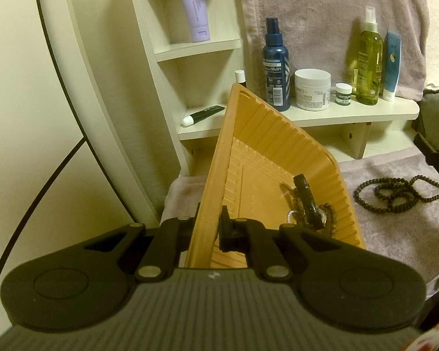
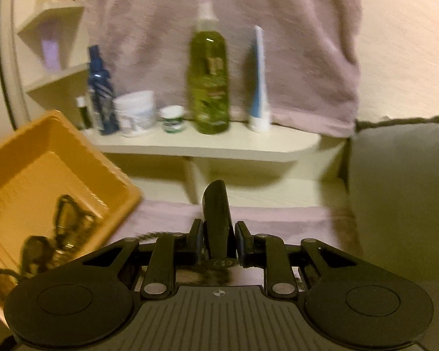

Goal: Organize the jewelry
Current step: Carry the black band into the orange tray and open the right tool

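Left gripper (image 1: 207, 231): we have it pinched on the near wall of the orange tray (image 1: 278, 152), one finger outside the wall, one inside, and the tray hangs tilted, far corner up.

Right gripper (image 2: 218, 244): we are clamped on a dark strap-like piece (image 2: 216, 204) that stands up between the fingers; a round part sits under it, so we guess a watch, but blur keeps us from being sure.

Step in hand: by our reading, we are loading loose pieces into the tray, one hand steadying it while the other brings the next item over.

Next move: it calls for swinging the right gripper left and over the tray rim, then letting the fingers part above the tray floor, with the tray held level enough that nothing slides out.

Tray contents: ahead of the left fingers and to their right, a black piece (image 1: 307, 201) lies against the low wall with a small bead bracelet (image 1: 327, 219) and something shiny beside it.

Still outside: a long string of dark beads (image 1: 401, 193) lies coiled on the pink towel (image 1: 395, 234), well to the right of the tray.

Further out: a shelf (image 1: 351, 114) beyond the tray carries bottles and jars, none of it ours to sort.
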`<state>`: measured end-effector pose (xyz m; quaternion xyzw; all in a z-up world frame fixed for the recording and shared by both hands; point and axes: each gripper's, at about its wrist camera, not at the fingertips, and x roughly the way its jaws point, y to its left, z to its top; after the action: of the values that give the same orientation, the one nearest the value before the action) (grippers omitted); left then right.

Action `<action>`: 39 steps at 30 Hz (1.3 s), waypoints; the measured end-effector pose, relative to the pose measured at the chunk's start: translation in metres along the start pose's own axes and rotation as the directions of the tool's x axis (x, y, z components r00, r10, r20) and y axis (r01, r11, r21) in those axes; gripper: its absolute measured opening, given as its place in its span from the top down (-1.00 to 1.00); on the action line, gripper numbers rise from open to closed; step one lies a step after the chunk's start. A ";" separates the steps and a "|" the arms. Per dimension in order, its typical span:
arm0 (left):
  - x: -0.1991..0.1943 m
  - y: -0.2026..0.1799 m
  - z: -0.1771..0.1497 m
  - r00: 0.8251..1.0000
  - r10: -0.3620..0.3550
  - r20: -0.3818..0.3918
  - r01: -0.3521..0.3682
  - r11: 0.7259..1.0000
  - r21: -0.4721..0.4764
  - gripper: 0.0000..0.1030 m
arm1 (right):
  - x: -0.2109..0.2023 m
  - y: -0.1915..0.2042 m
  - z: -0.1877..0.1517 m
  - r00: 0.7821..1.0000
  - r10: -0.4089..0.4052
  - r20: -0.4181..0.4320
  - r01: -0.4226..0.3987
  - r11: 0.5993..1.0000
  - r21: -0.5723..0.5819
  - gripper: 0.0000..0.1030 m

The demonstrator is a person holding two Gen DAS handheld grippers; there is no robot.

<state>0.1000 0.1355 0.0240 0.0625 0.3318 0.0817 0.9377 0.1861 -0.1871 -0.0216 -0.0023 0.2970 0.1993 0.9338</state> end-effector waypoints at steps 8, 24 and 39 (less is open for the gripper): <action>-0.001 -0.001 0.001 1.000 -0.001 0.001 0.001 1.000 -0.001 0.88 | 0.007 0.047 0.005 0.994 0.112 0.001 -0.112 0.994 0.000 0.55; -0.001 0.000 0.002 1.000 -0.008 0.003 0.008 1.000 -0.004 0.87 | 0.041 0.128 0.001 0.957 0.281 -0.068 -0.284 0.958 -0.041 0.55; -0.002 0.000 0.002 1.000 -0.008 0.003 0.008 1.000 -0.004 0.87 | 0.067 0.146 0.000 0.936 0.334 -0.114 -0.338 0.941 -0.013 0.54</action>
<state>0.0998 0.1350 0.0265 0.0595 0.3304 0.0784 0.9387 0.1814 -0.0277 -0.0429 0.0221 0.3410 0.3603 0.8680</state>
